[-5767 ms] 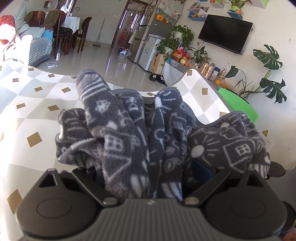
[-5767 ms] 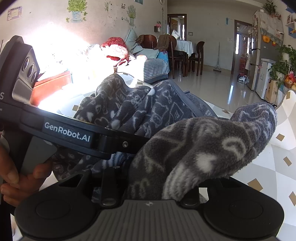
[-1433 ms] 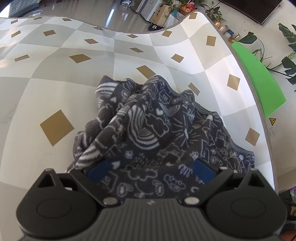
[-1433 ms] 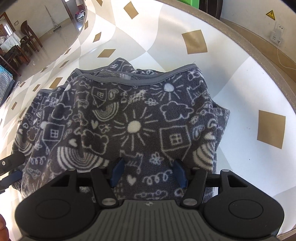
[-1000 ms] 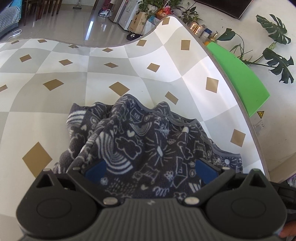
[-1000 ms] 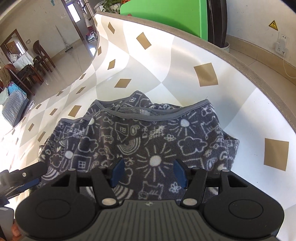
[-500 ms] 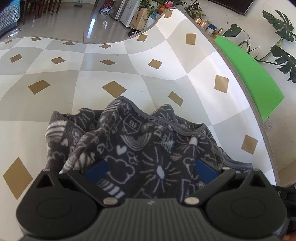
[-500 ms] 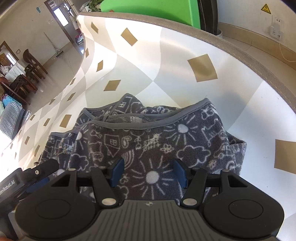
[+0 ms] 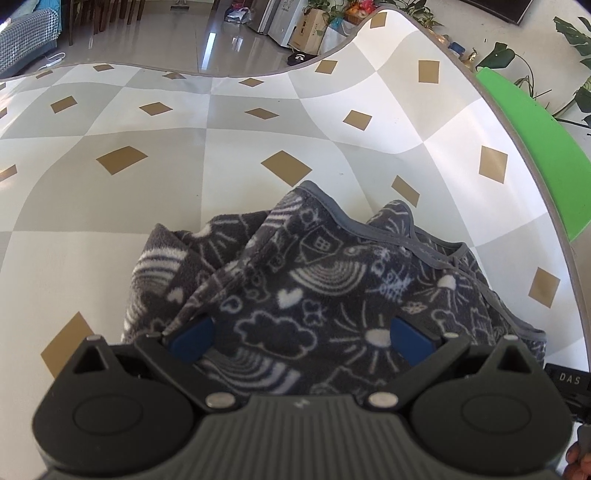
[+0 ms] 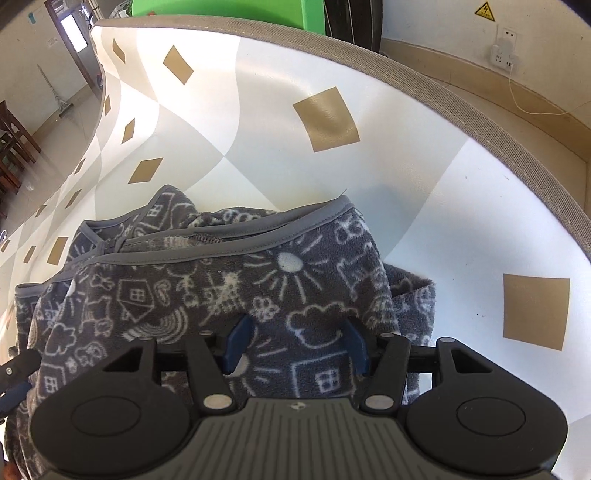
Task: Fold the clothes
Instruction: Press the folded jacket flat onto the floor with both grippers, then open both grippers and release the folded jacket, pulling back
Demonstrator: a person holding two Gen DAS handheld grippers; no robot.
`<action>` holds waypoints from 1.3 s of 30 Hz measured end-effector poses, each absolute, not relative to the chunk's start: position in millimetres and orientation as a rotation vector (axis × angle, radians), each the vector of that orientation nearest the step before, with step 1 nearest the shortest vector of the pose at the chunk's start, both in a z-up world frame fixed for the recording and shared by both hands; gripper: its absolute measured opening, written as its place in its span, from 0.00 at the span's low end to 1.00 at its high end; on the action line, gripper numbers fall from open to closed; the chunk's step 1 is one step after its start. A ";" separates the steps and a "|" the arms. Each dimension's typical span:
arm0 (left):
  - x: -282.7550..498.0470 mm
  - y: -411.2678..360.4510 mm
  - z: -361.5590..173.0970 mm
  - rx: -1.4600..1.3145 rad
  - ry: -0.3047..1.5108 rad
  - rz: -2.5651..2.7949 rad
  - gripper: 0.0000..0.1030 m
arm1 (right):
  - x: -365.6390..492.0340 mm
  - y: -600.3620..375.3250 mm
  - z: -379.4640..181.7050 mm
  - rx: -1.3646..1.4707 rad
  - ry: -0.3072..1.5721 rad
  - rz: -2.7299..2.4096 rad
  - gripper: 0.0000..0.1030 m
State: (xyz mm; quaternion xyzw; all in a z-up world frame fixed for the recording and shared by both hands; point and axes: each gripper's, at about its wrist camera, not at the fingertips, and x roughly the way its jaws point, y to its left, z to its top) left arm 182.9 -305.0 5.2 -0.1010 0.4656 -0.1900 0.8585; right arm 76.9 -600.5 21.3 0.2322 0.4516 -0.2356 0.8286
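Observation:
A dark grey fleece garment point(image 9: 332, 280) with white doodles and a grey trim lies bunched on the checked table point(image 9: 184, 177). My left gripper point(image 9: 299, 338) hovers low over its near part, open wide, with the cloth lying between the blue pads point(image 9: 188, 338) and not pinched. In the right wrist view the same garment point(image 10: 229, 284) fills the lower left. My right gripper point(image 10: 295, 343) stands about half open over it and its jaws are closing. Cloth lies between its pads point(image 10: 236, 341), which do not squeeze it. The tip of the left gripper point(image 10: 18, 363) shows at the left edge.
The table's rounded edge point(image 10: 480, 122) runs close on the right. A green board point(image 9: 535, 147) stands beyond the edge. A wall socket point(image 10: 504, 48) and bare floor lie past it. Houseplants and boxes point(image 9: 317, 26) stand far back.
Both grippers have sunk lower and closer over the garment, which now fills more of each view. The right jaws have narrowed slightly. The garment stays on the table.

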 end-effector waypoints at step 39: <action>49.7 -210.5 46.3 0.021 1.023 -0.289 1.00 | 66.2 -442.8 67.7 0.315 1.014 -0.100 0.56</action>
